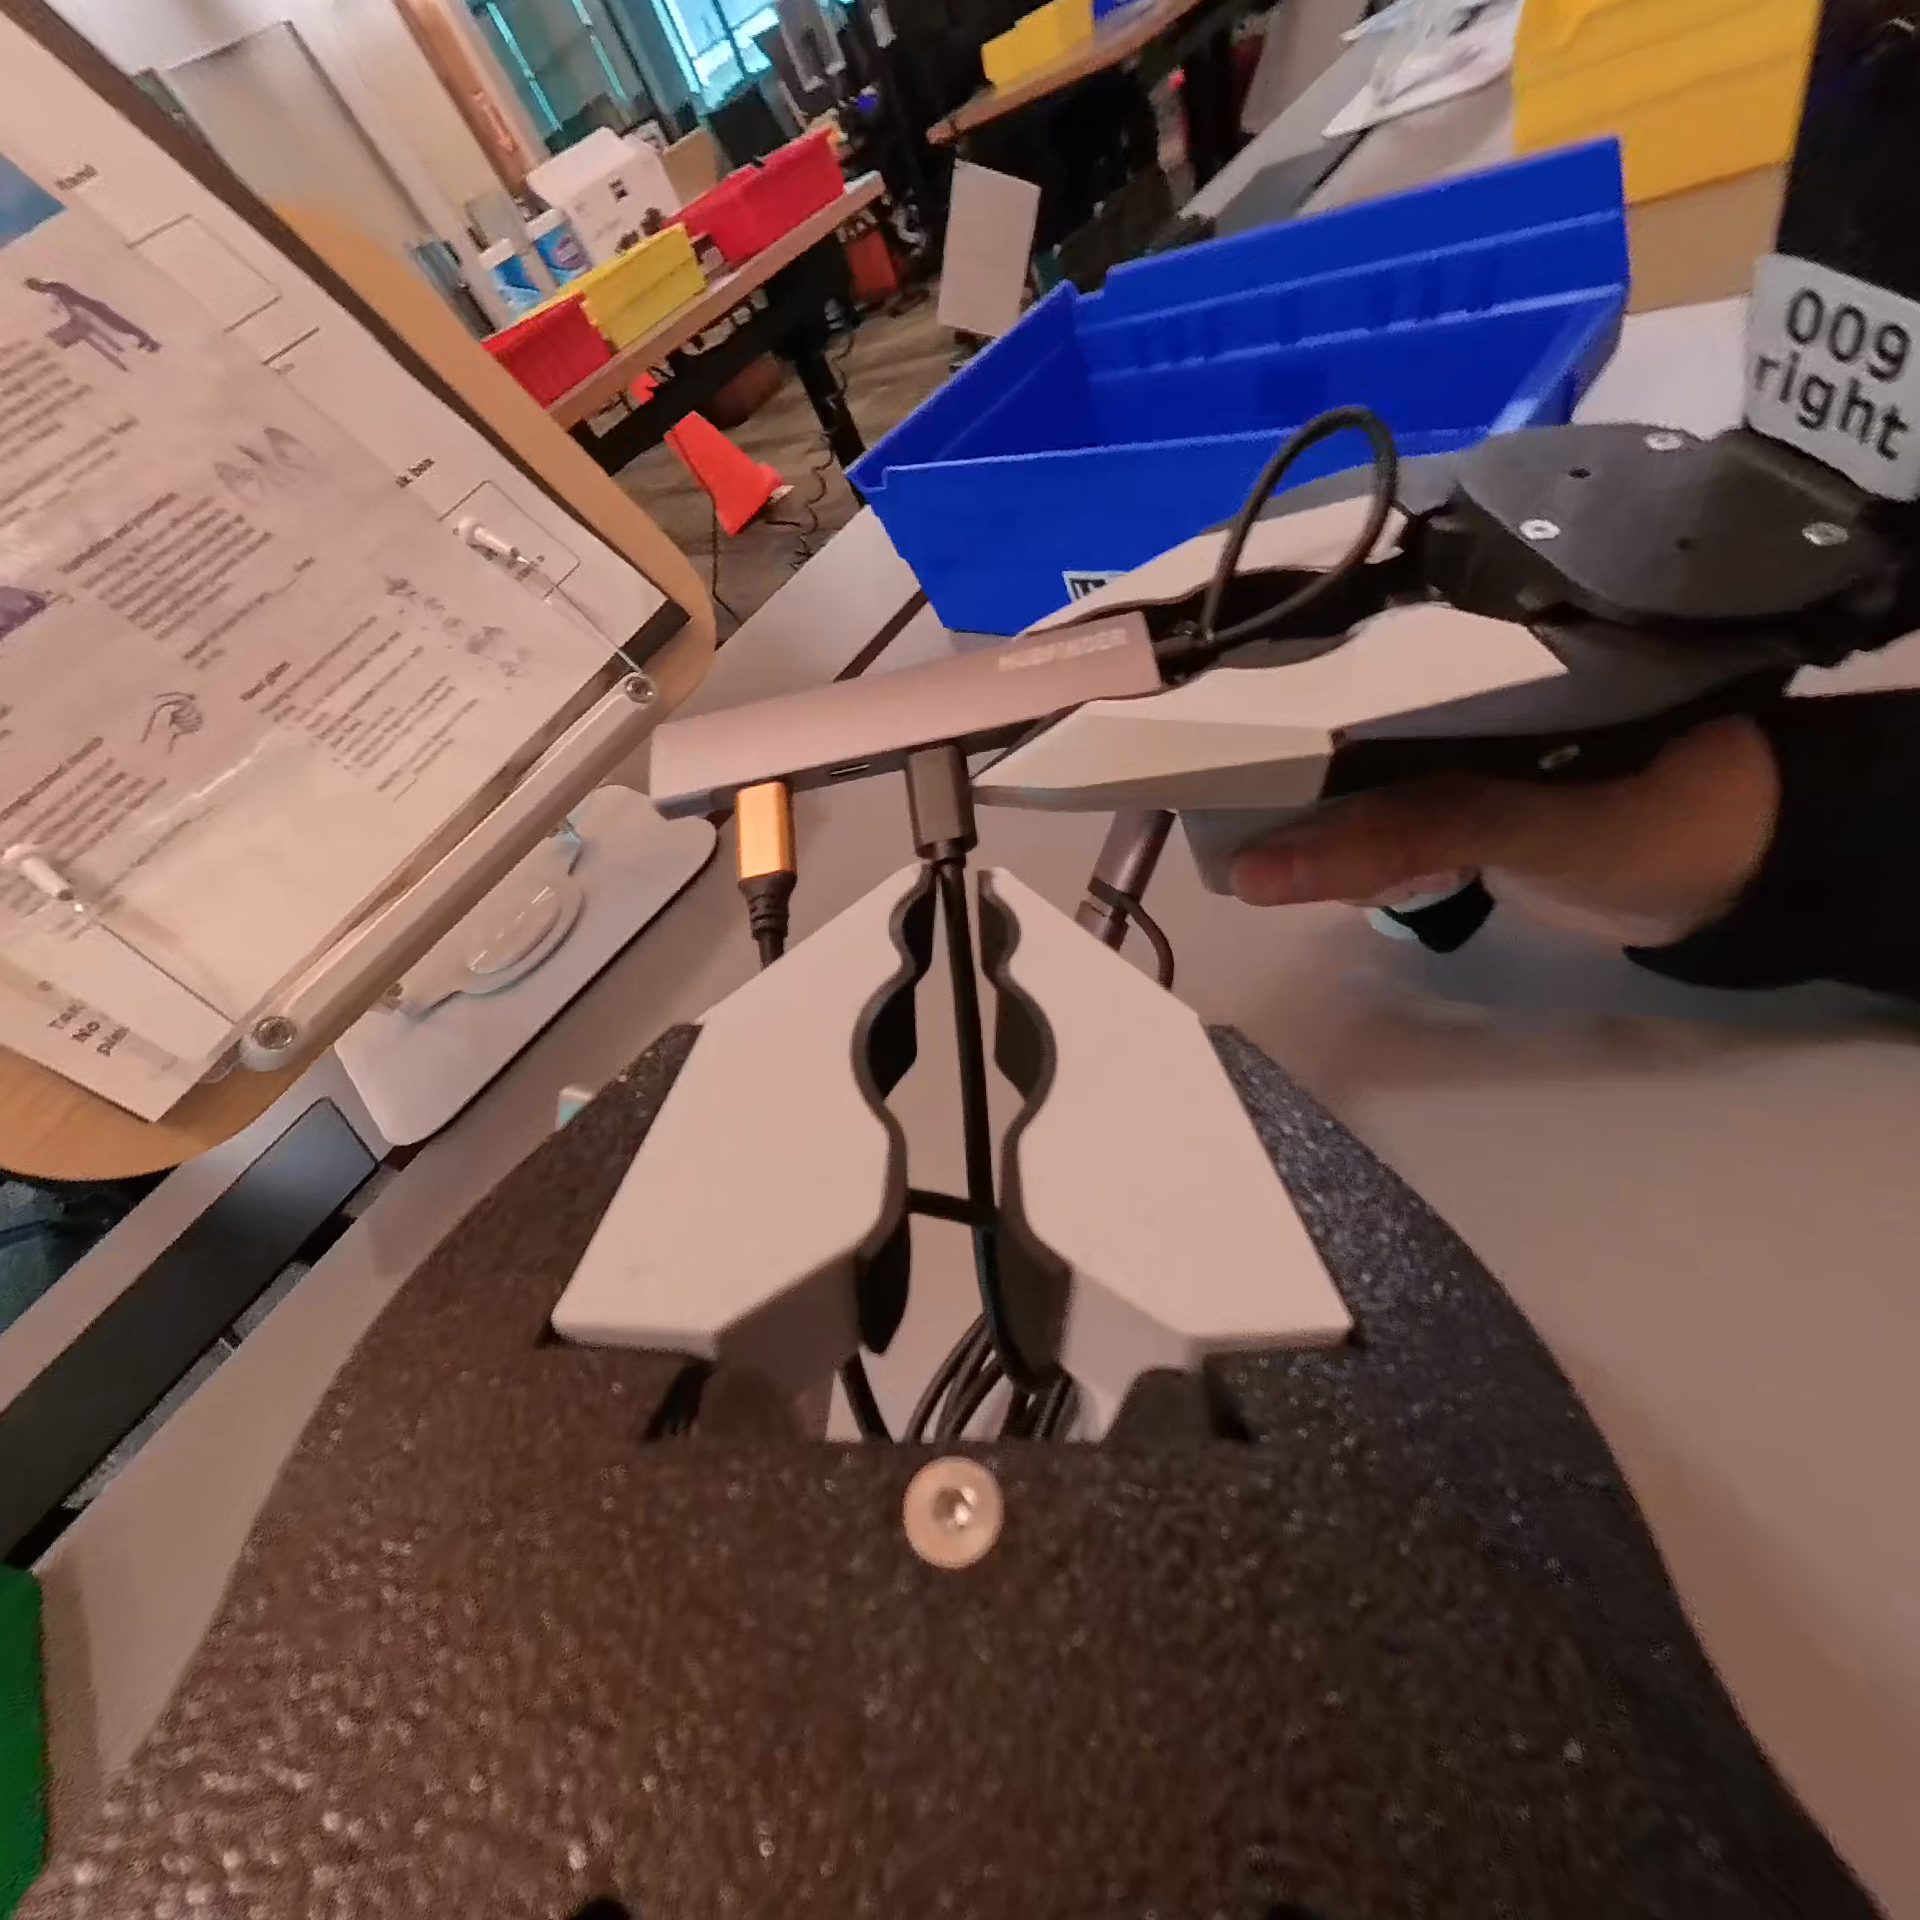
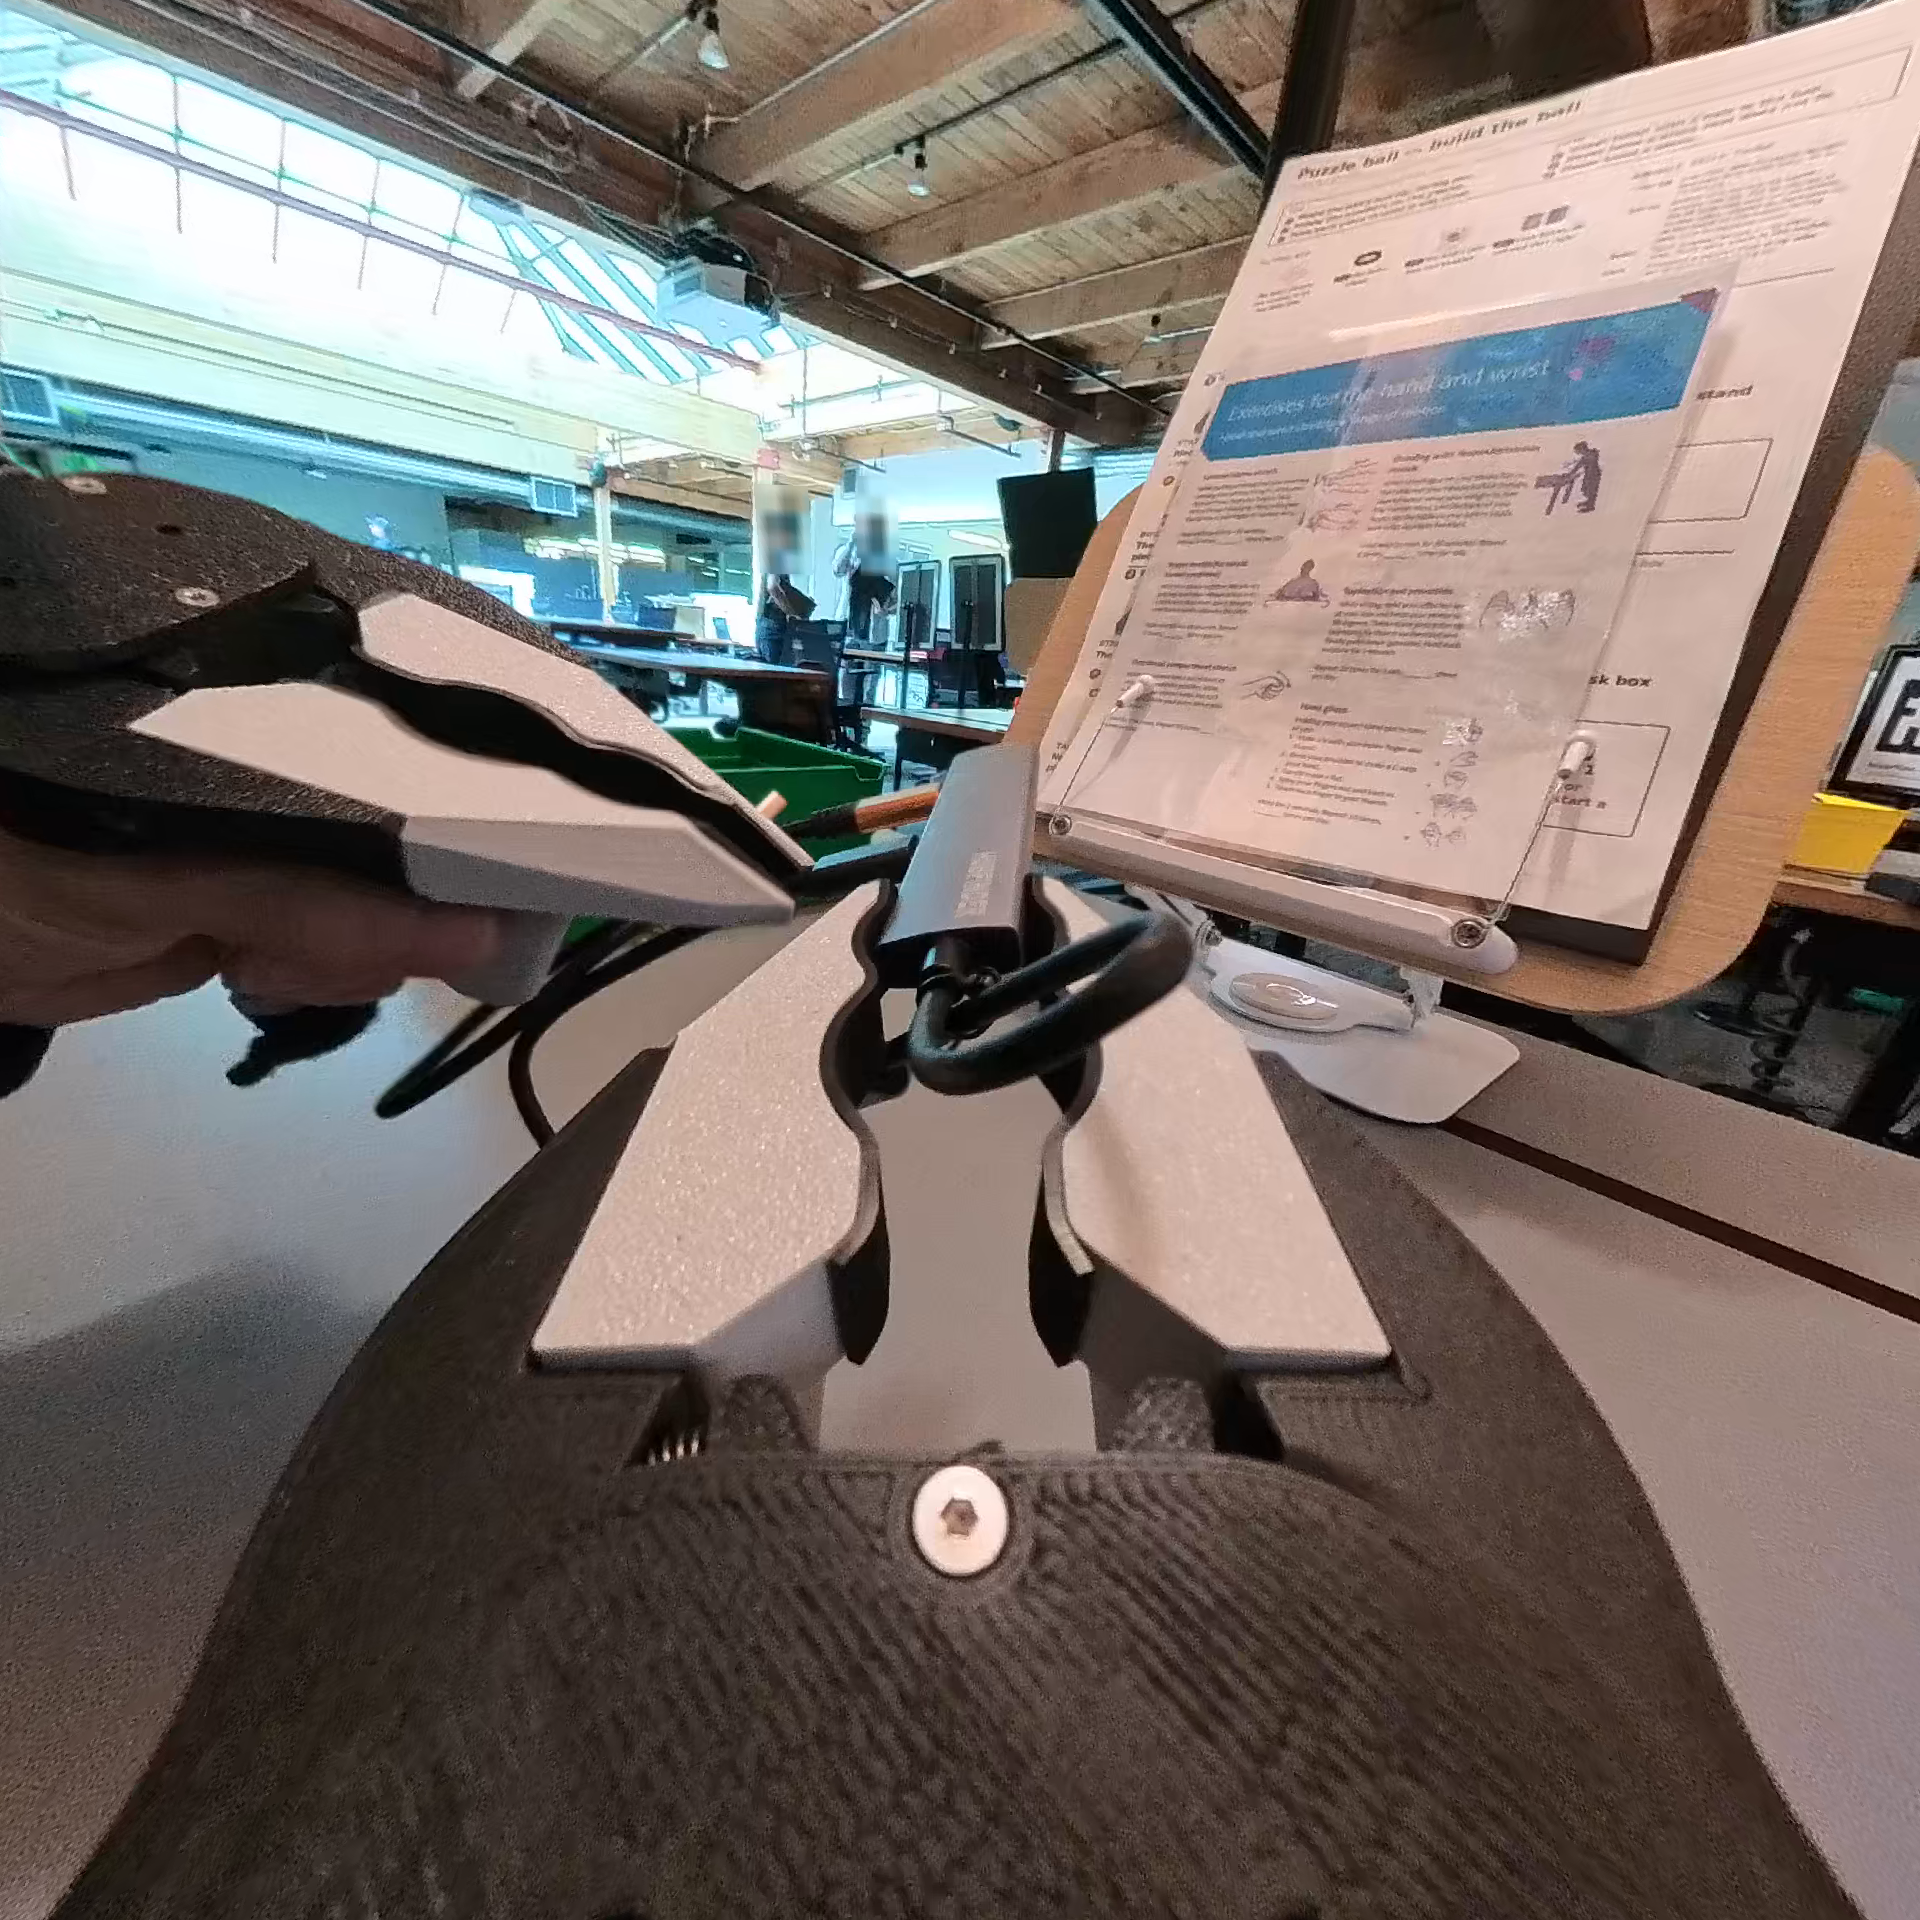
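Note:
My right gripper [image 2: 956, 904] is shut on the near end of a slim grey USB hub [image 2: 971, 831] and holds it above the table. The hub's own short black cable [image 2: 1039, 987] loops between the fingers. In the left wrist view the hub [image 1: 883, 717] lies crosswise, with the right gripper [image 1: 1018, 707] coming in from the right. A black plug [image 1: 940, 800] and an orange-gold plug [image 1: 764, 831] sit in the hub's side. My left gripper [image 1: 951, 883] is shut on the black cable [image 1: 966, 1039] just behind the black plug. A grey plug [image 1: 1127, 873] hangs below the hub.
A blue bin [image 1: 1247, 416] stands on the grey table [image 1: 1507, 1195] behind the hub. A document stand with printed sheets [image 1: 312, 623] is close on the left, also in the right wrist view [image 2: 1403, 623]. Yellow bins [image 1: 1662, 83] are far right. People stand far off. The tips of both grippers are at nearly the same place.

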Motion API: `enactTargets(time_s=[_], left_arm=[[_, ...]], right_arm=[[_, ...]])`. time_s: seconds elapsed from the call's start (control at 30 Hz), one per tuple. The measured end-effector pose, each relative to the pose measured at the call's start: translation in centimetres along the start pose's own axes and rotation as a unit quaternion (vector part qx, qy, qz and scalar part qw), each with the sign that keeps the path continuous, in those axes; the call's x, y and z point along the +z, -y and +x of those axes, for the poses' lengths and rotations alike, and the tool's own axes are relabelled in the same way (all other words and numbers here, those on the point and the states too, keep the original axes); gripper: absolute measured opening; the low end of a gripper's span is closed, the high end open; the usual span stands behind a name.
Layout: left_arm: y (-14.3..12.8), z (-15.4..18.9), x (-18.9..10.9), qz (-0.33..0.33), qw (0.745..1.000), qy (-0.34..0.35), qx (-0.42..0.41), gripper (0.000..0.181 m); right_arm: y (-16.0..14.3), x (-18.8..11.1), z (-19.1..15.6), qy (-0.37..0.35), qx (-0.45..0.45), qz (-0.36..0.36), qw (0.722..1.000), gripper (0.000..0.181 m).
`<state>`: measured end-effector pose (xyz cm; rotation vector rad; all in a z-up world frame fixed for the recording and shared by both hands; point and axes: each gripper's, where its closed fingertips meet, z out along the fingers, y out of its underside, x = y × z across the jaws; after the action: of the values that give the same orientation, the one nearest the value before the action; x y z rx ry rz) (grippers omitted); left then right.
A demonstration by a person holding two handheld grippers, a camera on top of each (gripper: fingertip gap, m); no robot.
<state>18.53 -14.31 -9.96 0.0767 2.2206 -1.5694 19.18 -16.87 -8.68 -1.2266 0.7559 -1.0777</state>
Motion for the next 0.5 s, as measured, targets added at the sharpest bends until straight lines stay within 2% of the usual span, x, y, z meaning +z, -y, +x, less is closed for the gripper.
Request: enactTargets(time_s=[0.13,0.23,0.3,0.5], left_arm=[[0.41,-0.16,0.06,0.019,0.999,0.011,-0.028,0.002],[0.14,-0.24,0.2,0.015,0.999,0.029,-0.025,0.018],[0.37,-0.27,0.23,0.024,0.999,0.035,-0.029,0.006],[0.36,-0.59,0.32,0.016,0.998,0.051,-0.036,0.004]], right_arm=[[0.27,-0.07,0.13,0.002,0.032,0.015,0.999,0.023],[0.33,0.01,-0.01,-0.003,0.013,0.014,1.0,0.023],[0.45,0.03,-0.15,-0.004,0.013,0.018,1.0,0.023],[0.45,0.04,-0.09,0.0,0.023,0.026,0.999,0.023]])
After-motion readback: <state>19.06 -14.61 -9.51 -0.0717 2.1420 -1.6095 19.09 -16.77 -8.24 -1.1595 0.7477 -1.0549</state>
